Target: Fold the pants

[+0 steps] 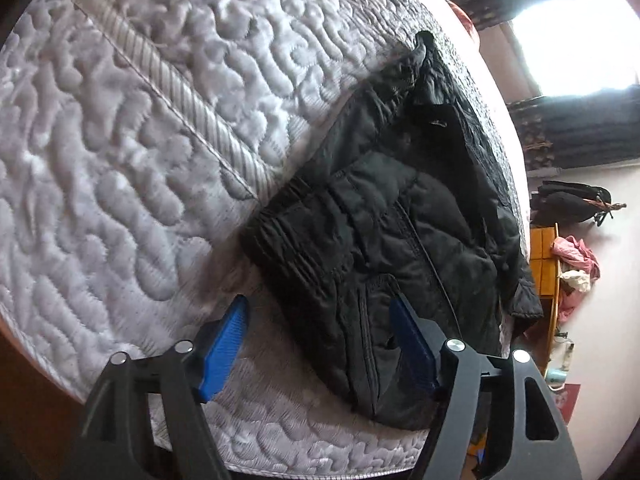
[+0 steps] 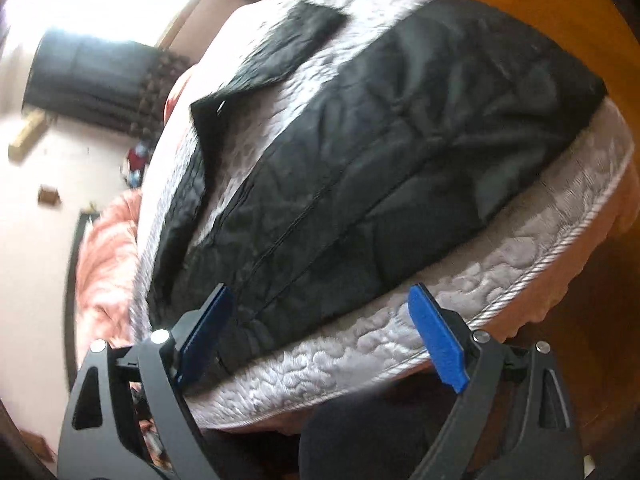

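**Both grippers spread, poised at near edge of pants: first grasp not yet made**

Setup. Black quilted pants (image 1: 384, 208) lie flat on a pale quilted mattress (image 1: 120, 140). In the left wrist view they fill the centre-right of the frame; in the right wrist view (image 2: 380, 152) they fill the centre and upper right.

Grippers. Left gripper (image 1: 320, 344): jaws wide apart, nothing between them. One blue pad sits over bare mattress at lower left, the other over the dark cloth at lower centre. Right gripper (image 2: 320, 336): jaws also wide apart, empty, straddling the near hem-like edge of the cloth at the bottom of the frame. Contact with the fabric cannot be confirmed in either view.

Orientation. In the left view the elastic waistband (image 1: 288, 232) sits at centre-left, and the garment's long axis runs from there toward the upper right, ending near the mattress edge. In the right view the long axis runs from lower left to upper right; a seam line follows it. A loose dark flap (image 2: 280, 48) lies apart at upper centre, possibly the second leg; unclear.

Judgement on the step in hand. Likely the first pinch before a fold.
- Take both layers at the edge, not only the top one.
- Grip at matching points either side, so the fold line lands square to the long axis.
- Padded cloth looks slippery; close fully before lifting.
- Lift low, or the far end may drag off the mattress.
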